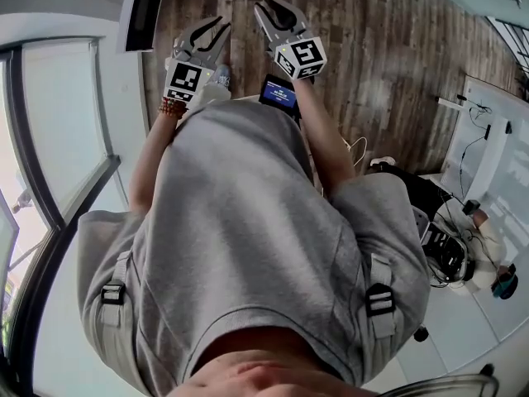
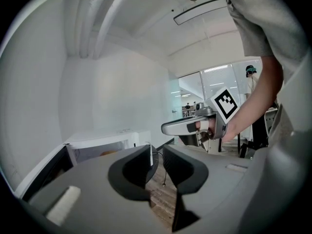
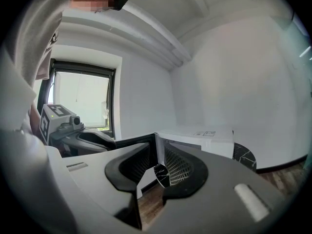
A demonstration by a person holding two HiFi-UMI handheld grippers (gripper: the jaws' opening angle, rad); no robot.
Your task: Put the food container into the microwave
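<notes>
Over the wood floor, we hold both grippers out ahead, open and empty.

Beyond our grey shirt, the left gripper and the right gripper point forward side by side. Each has its jaws apart with nothing between them (through each gap we see only what lies farther off). Ahead stands the white microwave, well apart from both grippers. Its dark door hangs open at the left of the left gripper view, and the right gripper view shows a dark marbled surface just beside it. An orange patch shows inside the cavity, but it is too small for us to tell whether it is the food container.
</notes>
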